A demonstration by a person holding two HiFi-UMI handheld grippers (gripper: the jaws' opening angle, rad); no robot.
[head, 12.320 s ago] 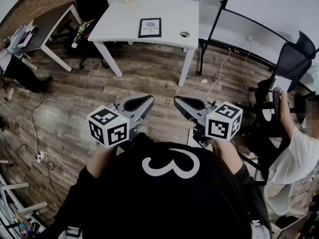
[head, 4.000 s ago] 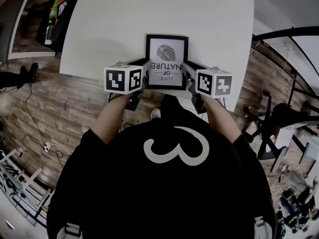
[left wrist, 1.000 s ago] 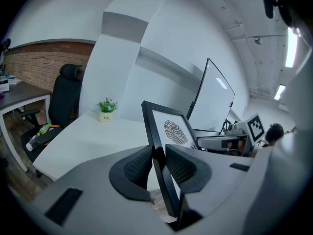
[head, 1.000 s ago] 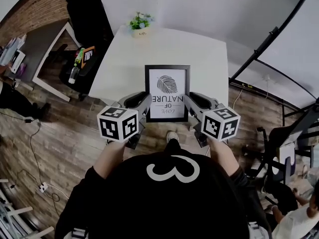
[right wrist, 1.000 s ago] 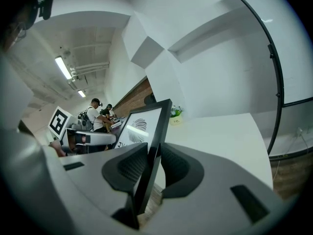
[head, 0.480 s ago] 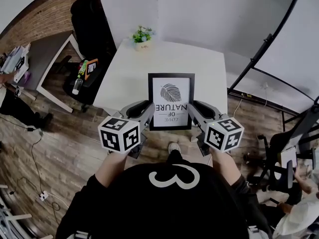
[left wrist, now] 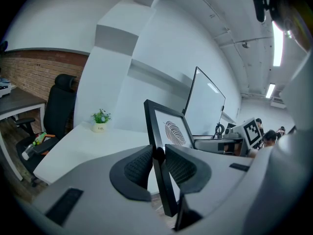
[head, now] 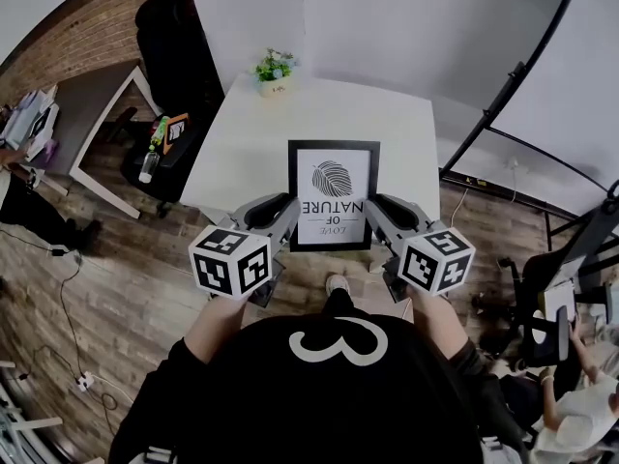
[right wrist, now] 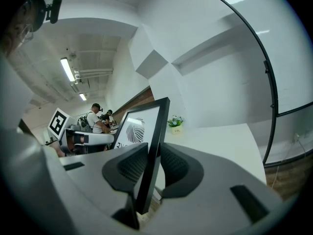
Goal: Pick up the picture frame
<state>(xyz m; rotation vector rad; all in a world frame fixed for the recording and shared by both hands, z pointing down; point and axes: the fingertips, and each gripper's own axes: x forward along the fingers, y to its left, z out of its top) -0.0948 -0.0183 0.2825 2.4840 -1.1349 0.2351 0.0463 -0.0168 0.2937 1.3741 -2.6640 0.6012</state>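
Picture frame (head: pixel 334 193) is pinched at opposite side edges by left gripper (left wrist: pixel 157 152) and right gripper (right wrist: pixel 152 150) jaws.

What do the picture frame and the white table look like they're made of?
Picture frame: smooth black square-edged border, wood or plastic, hard to tell which; it holds a white printed sheet. Table: even white matte top with no grain, probably laminate or painted board.

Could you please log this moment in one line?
left gripper: shut on picture frame | right gripper: shut on picture frame | picture frame: off table
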